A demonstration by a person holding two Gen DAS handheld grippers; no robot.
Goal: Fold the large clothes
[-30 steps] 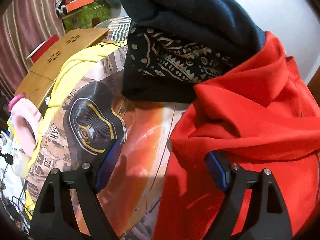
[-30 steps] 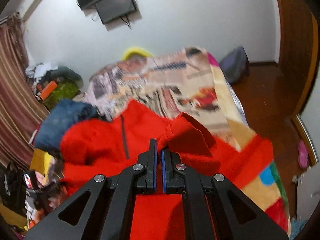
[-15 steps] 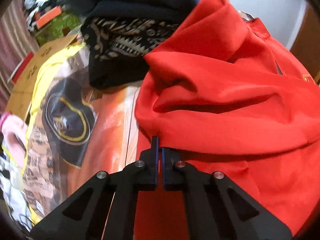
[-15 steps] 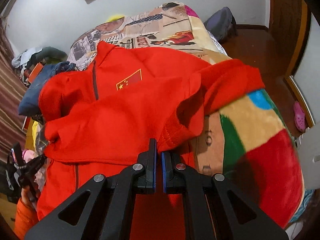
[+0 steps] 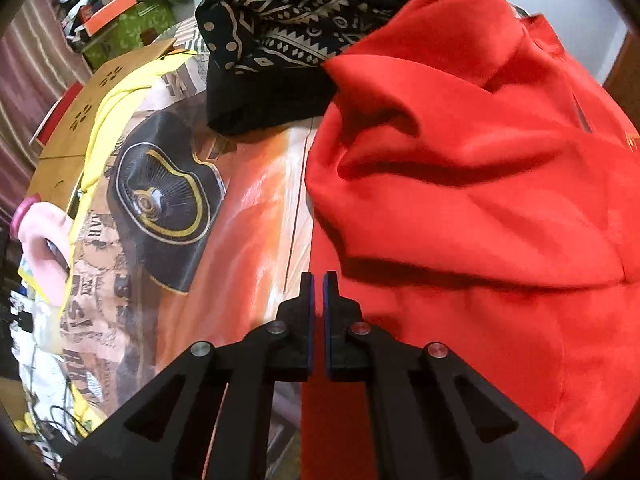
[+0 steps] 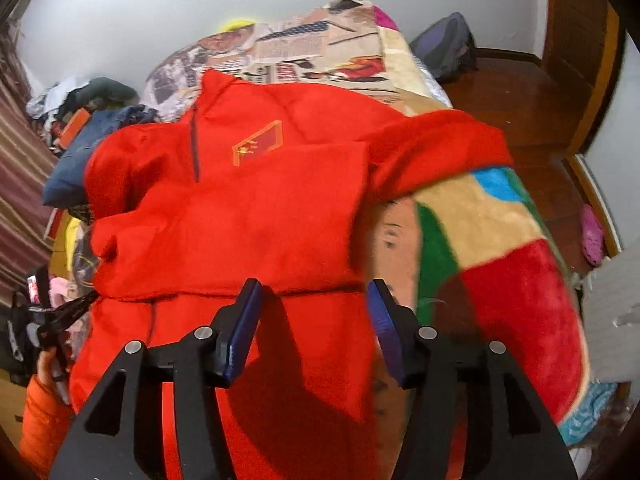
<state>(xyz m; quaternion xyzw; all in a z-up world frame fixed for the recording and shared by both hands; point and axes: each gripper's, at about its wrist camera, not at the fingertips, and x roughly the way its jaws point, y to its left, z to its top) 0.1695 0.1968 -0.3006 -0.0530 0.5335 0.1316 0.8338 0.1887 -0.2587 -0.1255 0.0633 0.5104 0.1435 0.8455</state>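
The right tongs (image 6: 314,320) have just been opening: half a second ago they were pinched on a fold of the red jacket (image 6: 240,208), and now the jaws stand about half apart with nothing pressed between them, the cloth lying below and beyond the pads. So the fold they carried has been let go, and it rests across the jacket's chest as a flat panel, its lower edge running just ahead of the fingertips.

The left tongs (image 5: 319,280) went the other way. A second ago they were wide open beside the jacket's edge; now they are closed tight, jaws nearly touching, at the jacket's left edge where it meets the bed (image 5: 248,216). Whether a thin bit of red cloth sits between them I cannot tell.

The jacket lies on the bed's near half, collar toward the wall, its left side bunched against a dark patterned cloth (image 5: 280,40), its right sleeve (image 6: 436,148) reaching toward the bed's right edge.

My reading: one fold from the right is laid, and the left side looks next, since that bunched side is not yet flat. The right sleeve also remains unfolded.
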